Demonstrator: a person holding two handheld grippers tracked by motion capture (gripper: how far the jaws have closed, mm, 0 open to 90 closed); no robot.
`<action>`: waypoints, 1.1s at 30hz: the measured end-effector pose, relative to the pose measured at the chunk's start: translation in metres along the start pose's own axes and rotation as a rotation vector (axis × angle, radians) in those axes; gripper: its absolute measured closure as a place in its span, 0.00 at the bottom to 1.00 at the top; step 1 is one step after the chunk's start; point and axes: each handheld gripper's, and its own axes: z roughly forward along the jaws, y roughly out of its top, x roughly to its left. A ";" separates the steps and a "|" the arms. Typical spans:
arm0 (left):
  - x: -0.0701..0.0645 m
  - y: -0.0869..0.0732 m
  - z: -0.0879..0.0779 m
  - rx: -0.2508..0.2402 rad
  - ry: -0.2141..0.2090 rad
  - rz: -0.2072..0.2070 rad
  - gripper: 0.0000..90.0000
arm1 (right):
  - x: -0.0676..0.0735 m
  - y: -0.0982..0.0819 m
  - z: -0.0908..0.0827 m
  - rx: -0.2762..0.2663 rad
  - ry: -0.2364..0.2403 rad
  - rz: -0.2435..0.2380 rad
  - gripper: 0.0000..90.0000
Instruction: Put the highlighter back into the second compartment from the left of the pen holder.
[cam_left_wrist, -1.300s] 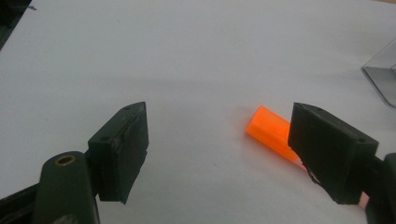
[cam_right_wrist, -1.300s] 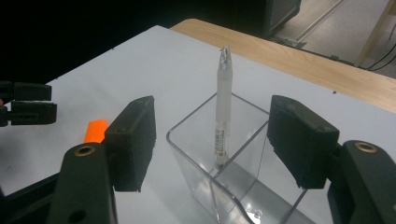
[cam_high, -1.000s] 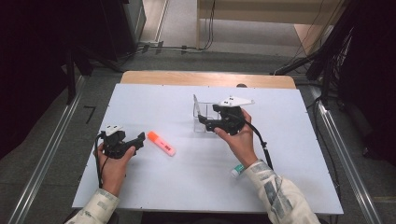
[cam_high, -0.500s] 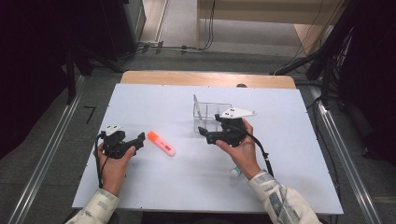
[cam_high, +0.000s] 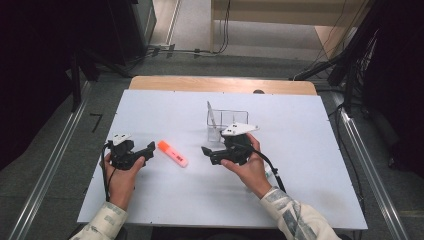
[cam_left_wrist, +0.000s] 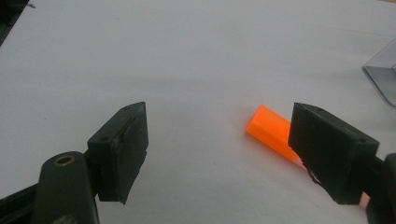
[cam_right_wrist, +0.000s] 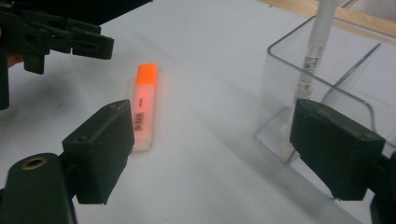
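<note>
Your right tongs (cam_high: 209, 153) have just been opening and stand spread with nothing between the jaws, low over the white counter (cam_high: 310, 150), pointing toward the orange highlighter (cam_high: 172, 153). That highlighter lies flat on the counter between your two hands, touched by neither. Your left tongs (cam_high: 148, 148) are spread too, empty, just beside the highlighter's orange cap. Behind your right hand, a clear plastic holder (cam_high: 227, 120) carries one white pen (cam_right_wrist: 314, 44) leaning upright.
</note>
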 end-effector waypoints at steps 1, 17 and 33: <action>0.000 0.000 0.000 0.001 0.000 -0.001 0.23 | 0.001 0.000 0.001 0.006 0.004 0.002 0.14; 0.003 0.000 0.001 0.006 0.012 -0.009 0.22 | 0.029 -0.002 0.027 0.044 0.015 -0.028 0.14; 0.004 0.001 0.001 0.006 0.026 -0.011 0.20 | 0.054 0.003 0.058 0.078 0.009 -0.028 0.15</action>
